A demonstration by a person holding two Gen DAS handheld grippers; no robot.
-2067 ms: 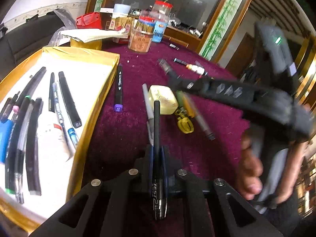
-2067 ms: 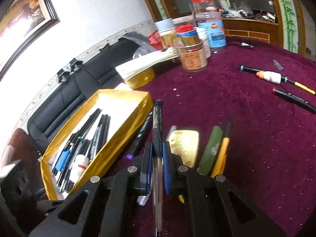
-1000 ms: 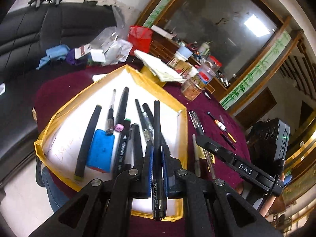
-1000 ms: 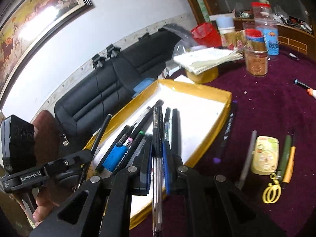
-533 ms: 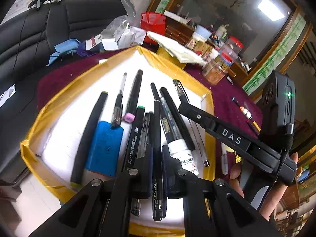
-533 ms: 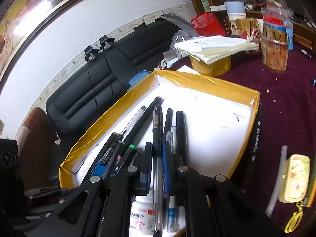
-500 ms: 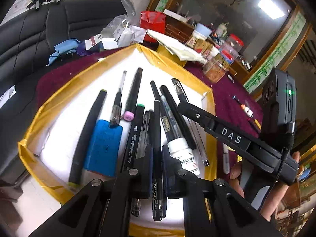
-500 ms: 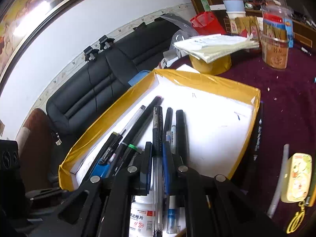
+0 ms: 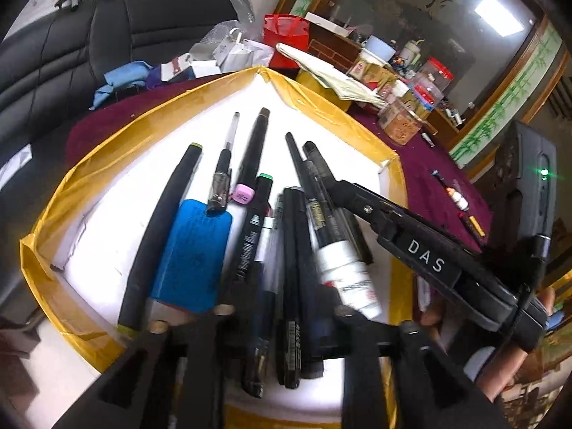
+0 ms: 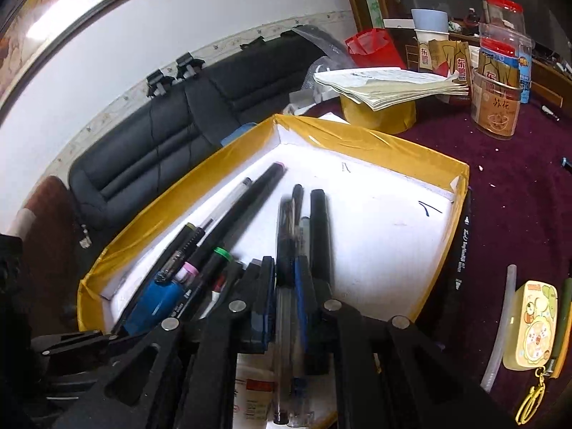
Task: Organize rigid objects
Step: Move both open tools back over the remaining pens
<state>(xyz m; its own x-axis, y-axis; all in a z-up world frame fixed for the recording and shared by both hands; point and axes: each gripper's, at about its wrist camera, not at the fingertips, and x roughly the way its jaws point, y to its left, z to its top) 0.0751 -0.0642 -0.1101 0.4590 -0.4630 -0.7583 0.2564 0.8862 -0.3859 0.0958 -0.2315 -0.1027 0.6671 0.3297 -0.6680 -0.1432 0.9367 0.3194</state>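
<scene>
While a black pen (image 9: 291, 286) lies loose between the just-opening left tongs (image 9: 282, 307), it rests among other pens in the yellow-edged tray (image 9: 118, 164). A clear pen (image 10: 284, 321) is seen between the right tongs (image 10: 286, 282), also just opening, above the counter (image 10: 518, 193).
</scene>
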